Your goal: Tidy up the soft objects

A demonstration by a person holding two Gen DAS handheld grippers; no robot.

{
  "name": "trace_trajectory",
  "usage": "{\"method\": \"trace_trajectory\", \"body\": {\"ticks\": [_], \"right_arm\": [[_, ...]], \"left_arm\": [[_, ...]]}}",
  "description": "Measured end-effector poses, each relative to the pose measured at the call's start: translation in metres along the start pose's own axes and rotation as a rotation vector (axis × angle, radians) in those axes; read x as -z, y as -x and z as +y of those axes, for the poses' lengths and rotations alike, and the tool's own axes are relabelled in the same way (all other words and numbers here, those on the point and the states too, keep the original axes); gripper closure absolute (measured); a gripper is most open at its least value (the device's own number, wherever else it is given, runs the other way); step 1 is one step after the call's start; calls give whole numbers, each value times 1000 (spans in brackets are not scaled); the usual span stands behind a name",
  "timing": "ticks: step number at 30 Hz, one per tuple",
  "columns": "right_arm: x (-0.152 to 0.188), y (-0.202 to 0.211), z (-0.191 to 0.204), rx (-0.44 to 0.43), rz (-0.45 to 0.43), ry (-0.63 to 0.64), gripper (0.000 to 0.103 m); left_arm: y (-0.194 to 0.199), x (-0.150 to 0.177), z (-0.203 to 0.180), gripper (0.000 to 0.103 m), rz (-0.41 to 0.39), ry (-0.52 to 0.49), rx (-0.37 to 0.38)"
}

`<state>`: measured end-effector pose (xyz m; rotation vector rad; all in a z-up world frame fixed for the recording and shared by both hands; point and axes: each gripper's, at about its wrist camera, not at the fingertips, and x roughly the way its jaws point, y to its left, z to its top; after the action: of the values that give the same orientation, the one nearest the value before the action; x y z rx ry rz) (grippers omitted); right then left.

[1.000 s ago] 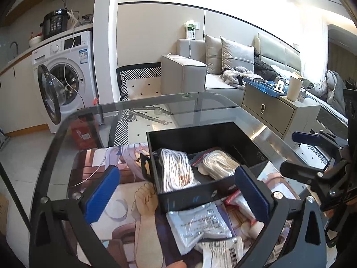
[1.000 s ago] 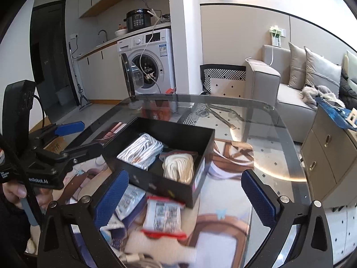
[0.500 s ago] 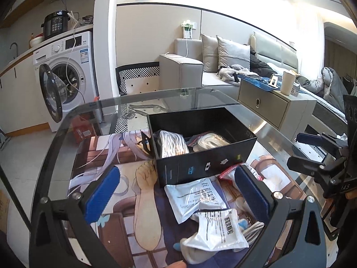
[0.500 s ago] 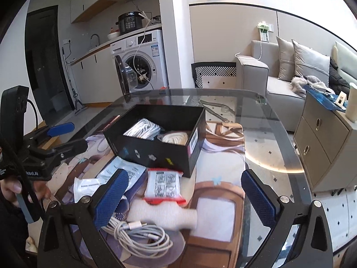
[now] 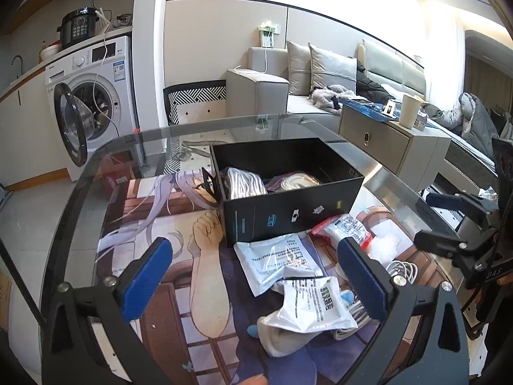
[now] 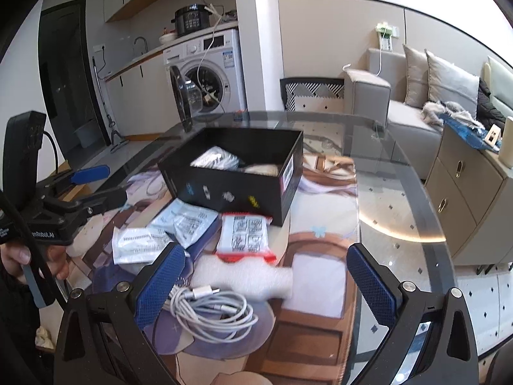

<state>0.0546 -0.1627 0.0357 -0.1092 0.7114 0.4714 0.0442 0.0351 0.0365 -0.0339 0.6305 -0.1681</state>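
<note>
Both the left gripper point(image 5: 256, 276) and the right gripper point(image 6: 266, 282) hung spread wide and empty. Just in front of the black box point(image 6: 237, 173) lay the coiled white cable point(image 6: 208, 311), probably light and floppy; best pinched across its bundled middle.

On my desk point(image 6: 400, 192) a mat point(image 6: 323, 276); the box point(image 6: 237, 192) sits on it, two cord bundles point(image 5: 245, 181) inside, side by side. Before the box: three packets point(image 6: 245, 235) in a row. Nearer me, a foam piece point(image 6: 243, 276), then a coiled cable point(image 6: 211, 311). Washing machine point(image 6: 208, 73) behind the desk, sofa point(image 6: 416, 96) right.
</note>
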Motion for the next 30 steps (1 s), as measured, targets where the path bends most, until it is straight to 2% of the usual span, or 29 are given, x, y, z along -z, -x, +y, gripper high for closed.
{"method": "trace_trajectory", "body": {"ticks": [4,8,19,30], "right_arm": [[3,-6,3,-19,35,16,0],[8,-13,1,10,87,26,0],[18,-16,13,-75,134,77,0],[38,-32,30,-123,187,22,0]], "left_arm": [[-1,1,-1,0,27,11,27],[-3,3,-7,0,31,-18,24],[-12,8,-9,0,79,-45,30],[-13,9,-5,0,83,-33,32]]}}
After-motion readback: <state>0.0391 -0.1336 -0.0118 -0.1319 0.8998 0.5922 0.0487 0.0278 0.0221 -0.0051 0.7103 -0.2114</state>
